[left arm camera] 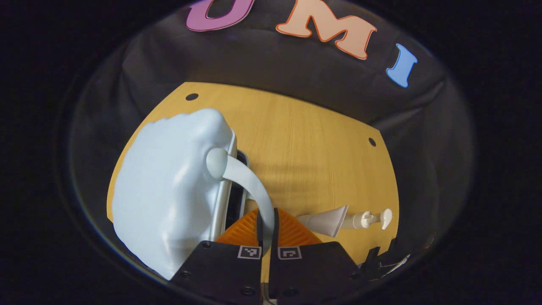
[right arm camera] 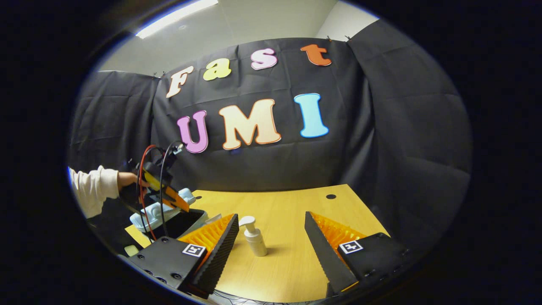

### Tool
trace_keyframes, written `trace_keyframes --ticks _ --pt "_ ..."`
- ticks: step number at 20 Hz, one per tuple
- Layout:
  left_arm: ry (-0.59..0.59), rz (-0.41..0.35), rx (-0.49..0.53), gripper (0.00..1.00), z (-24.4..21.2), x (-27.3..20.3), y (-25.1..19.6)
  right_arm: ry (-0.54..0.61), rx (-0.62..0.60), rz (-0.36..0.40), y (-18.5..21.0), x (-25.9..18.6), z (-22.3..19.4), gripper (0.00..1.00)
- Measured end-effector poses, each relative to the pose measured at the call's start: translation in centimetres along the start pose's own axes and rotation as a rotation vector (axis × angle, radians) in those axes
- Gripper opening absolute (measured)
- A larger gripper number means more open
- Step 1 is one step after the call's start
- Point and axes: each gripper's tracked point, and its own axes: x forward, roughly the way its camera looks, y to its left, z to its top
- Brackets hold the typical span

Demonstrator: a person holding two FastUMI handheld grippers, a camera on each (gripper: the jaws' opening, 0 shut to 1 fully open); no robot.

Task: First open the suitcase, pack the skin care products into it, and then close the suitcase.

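Observation:
The pale blue suitcase lies on the wooden table, its lid raised a little so a dark gap shows along the edge. My left gripper is shut on the suitcase's pale strap handle. To the right of the fingers are a white tube and a white pump bottle. In the right gripper view the pump bottle stands upright on the table, just beyond my open right gripper, nothing between its fingers. The suitcase and the left gripper above it sit far left.
A hand in a white sleeve holds the left gripper, with red and black cables looping off it. The table has small round holes near its back corners. Black cloth wall stands close behind the table's far edge.

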Motion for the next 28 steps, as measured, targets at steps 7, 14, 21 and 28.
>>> trace_keyframes --ticks 7,14,21,28 --pt "-0.123 0.048 0.017 0.0 6.3 -9.1 7.6 -0.002 -0.006 0.062 2.6 1.7 0.4 0.98" --pt "-0.135 0.067 0.074 0.0 9.2 -13.4 19.6 -0.045 -0.025 -0.037 7.7 3.3 1.1 0.98" --pt "-0.12 0.293 0.243 0.0 11.0 -11.3 36.1 -0.04 -0.022 -0.081 13.6 4.8 0.3 0.98" --pt "-0.08 0.261 0.186 0.0 6.7 -5.2 47.7 0.004 -0.009 -0.134 15.2 5.4 -1.0 0.98"
